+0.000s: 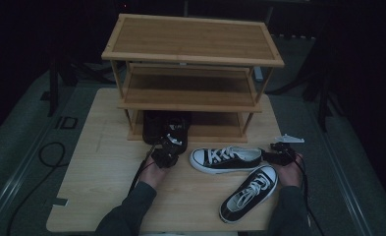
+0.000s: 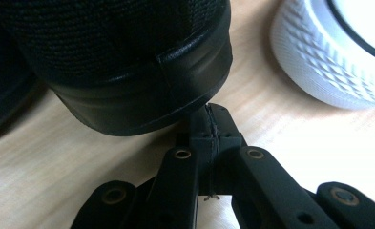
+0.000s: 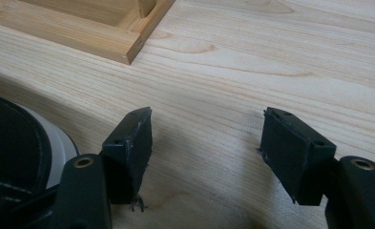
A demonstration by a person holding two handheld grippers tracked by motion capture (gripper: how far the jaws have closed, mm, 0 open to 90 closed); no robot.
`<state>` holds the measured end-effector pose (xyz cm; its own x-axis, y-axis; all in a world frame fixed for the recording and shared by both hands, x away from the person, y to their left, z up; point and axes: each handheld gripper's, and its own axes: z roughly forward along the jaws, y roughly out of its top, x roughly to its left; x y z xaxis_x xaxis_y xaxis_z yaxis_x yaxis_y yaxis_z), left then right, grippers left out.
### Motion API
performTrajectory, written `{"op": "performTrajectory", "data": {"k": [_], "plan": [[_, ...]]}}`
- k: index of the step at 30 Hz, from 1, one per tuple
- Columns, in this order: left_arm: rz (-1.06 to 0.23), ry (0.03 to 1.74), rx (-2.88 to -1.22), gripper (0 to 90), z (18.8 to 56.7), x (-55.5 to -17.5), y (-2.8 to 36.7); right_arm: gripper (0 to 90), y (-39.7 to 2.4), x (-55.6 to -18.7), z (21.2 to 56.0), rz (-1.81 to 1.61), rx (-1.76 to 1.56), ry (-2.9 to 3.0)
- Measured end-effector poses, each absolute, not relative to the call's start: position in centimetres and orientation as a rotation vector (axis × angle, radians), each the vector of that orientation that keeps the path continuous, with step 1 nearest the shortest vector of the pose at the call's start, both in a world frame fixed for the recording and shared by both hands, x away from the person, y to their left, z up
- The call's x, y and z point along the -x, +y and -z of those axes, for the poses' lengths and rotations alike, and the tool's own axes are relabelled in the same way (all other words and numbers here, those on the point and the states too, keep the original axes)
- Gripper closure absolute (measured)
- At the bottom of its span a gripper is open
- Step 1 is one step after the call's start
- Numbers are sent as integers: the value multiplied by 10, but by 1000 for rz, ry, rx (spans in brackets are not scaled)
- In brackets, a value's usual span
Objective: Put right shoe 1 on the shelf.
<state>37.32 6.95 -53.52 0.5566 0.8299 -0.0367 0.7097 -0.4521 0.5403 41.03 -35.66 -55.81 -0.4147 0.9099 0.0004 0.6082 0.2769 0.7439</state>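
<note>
A black shoe (image 1: 173, 125) stands on the bottom shelf of a wooden three-tier rack (image 1: 190, 39), heel toward me. My left gripper (image 1: 167, 147) is right behind that heel. In the left gripper view the black shoe (image 2: 128, 71) looms close, and the left gripper (image 2: 209, 121) is shut, jaws pressed together with nothing seen between them and tips against the sole rim. A black-and-white sneaker (image 1: 227, 160) lies sideways mid-table, its white toe cap (image 2: 328, 57) near the left gripper. My right gripper (image 1: 274, 153) is at its heel (image 3: 18, 143). The right gripper (image 3: 206, 129) stands open over bare wood.
A second black-and-white sneaker (image 1: 249, 194) lies at an angle near the table's front right. The rack's bottom corner (image 3: 104, 38) is just ahead of the right gripper. The light wooden table (image 1: 102, 172) has free room at the front left. Cables trail on the dark floor.
</note>
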Motion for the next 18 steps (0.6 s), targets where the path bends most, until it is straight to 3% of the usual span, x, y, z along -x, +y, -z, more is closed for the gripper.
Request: {"op": "performTrajectory", "data": {"k": [18], "plan": [[-309, 1294, -2262, 898, 536, -399, 64, 349, -357, -410, 558, -947, -1364, 2126]]}}
